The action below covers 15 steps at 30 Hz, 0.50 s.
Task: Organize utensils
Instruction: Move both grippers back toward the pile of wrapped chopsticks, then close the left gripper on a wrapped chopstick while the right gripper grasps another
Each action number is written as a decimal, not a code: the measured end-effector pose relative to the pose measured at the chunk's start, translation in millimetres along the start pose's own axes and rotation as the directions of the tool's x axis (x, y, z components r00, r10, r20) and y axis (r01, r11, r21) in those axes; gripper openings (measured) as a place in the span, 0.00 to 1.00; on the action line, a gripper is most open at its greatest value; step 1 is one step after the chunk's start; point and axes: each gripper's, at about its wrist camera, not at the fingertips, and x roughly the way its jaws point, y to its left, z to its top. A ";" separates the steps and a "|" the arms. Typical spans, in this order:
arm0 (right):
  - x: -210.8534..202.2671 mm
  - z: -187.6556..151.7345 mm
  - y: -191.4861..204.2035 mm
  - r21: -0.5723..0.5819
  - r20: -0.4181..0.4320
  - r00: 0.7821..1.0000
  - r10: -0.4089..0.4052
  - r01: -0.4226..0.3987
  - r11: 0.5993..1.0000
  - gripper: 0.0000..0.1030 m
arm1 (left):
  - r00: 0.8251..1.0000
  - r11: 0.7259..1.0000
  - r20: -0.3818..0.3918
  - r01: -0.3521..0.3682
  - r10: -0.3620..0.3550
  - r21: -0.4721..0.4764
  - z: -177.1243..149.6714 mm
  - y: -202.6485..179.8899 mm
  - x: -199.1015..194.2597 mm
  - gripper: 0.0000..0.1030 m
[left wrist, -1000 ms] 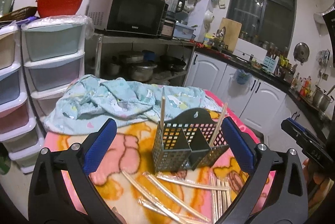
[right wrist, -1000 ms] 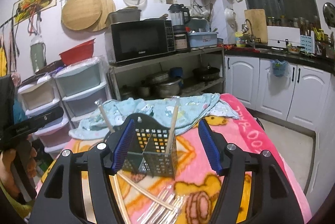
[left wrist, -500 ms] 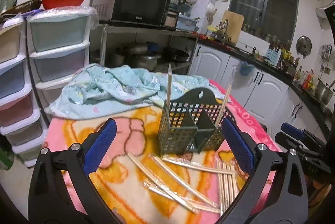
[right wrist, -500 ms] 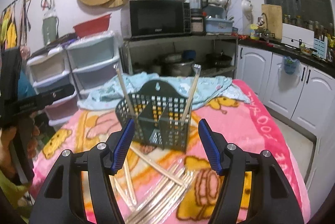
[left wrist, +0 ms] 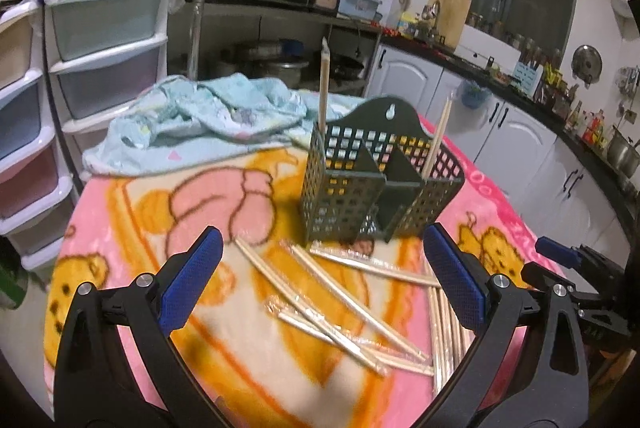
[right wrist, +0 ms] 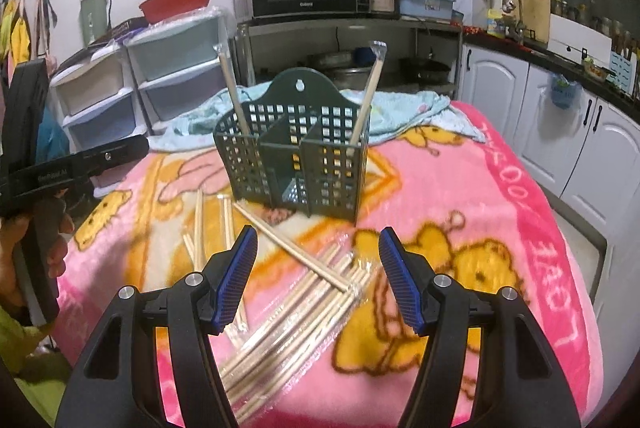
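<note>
Dark green perforated plastic utensil caddy (right wrist: 294, 155) stands on the pink cartoon-print blanket (right wrist: 460, 211), one wrapped wooden chopstick (right wrist: 366, 95) upright in each end compartment. Loose cellophane-wrapped chopsticks (left wrist: 352, 304), apparently paired, lie before it. Left gripper (left wrist: 320, 280) and right gripper (right wrist: 316, 268) hover, fingers spread, empty.

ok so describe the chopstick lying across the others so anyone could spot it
On the pink cartoon blanket, look just in front of the dark green utensil caddy. One wrapped chopstick runs diagonally from the caddy's base, the only one crossing over the bundle of chopsticks.
</note>
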 end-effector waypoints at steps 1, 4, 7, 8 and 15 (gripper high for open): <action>1.6 -1.6 -0.9 0.000 -0.006 1.000 -0.002 0.002 1.000 0.59 | 1.000 1.000 -0.008 0.000 0.000 0.000 -2.2 -0.1 1.8 0.90; 6.9 -5.6 -4.1 0.006 -0.025 1.000 -0.002 0.002 1.000 0.59 | 0.999 1.000 -0.038 0.003 -0.003 -0.002 -9.5 -0.2 9.7 0.90; 13.0 -10.1 -5.7 0.004 -0.044 0.999 -0.001 0.002 1.000 0.59 | 0.998 1.000 -0.062 0.002 -0.002 -0.001 -15.4 -0.3 17.1 0.90; 15.4 -12.5 -6.6 0.003 -0.051 0.999 0.000 0.000 1.000 0.58 | 0.998 1.000 -0.068 0.001 -0.001 0.000 -17.1 -0.4 19.4 0.90; 33.7 -22.3 -12.1 -0.003 -0.110 0.994 0.007 -0.007 1.000 0.48 | 0.993 1.000 -0.117 -0.006 0.005 -0.008 -27.9 5.5 36.9 0.90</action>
